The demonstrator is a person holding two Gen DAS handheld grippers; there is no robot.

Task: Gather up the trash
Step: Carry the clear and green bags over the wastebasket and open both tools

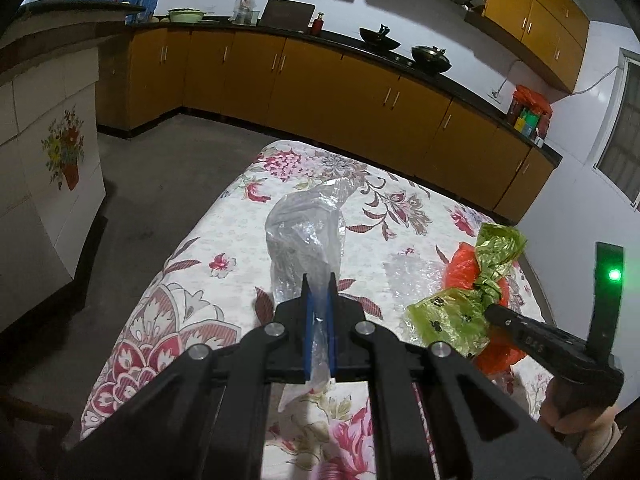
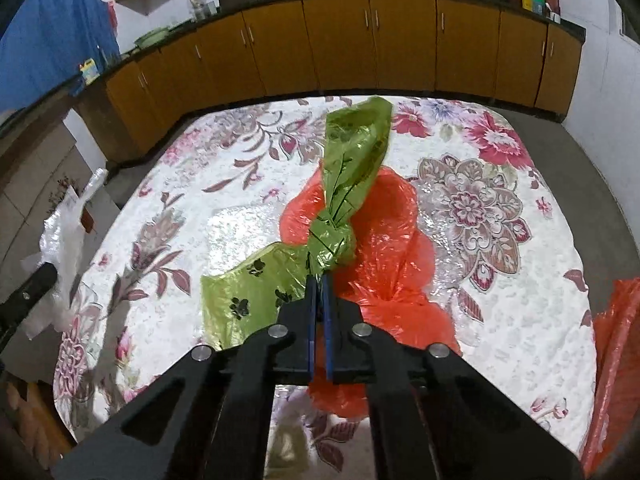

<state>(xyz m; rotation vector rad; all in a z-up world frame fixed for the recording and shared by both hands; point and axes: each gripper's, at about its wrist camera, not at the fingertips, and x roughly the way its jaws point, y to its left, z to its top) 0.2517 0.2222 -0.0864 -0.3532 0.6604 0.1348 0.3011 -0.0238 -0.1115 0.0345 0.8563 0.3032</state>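
Note:
My left gripper (image 1: 319, 280) is shut on a clear plastic bag (image 1: 306, 232) and holds it up over the left part of the floral table (image 1: 224, 216). The bag also shows at the left edge of the right wrist view (image 2: 64, 236). My right gripper (image 2: 319, 280) is shut on a green plastic bag with black paw prints (image 2: 344, 184), which lies over an orange plastic bag (image 2: 384, 240). In the left wrist view the green bag (image 1: 472, 280) and the orange bag (image 1: 462, 270) are at the right. A flat clear wrapper (image 2: 244, 228) lies on the table left of them.
The table (image 2: 500, 280) is covered with a floral cloth. Orange kitchen cabinets (image 1: 320, 84) with pans on a dark counter run behind it. A white cabinet with a flower picture (image 1: 52, 168) stands at the left. More orange plastic (image 2: 616, 360) hangs at the table's right edge.

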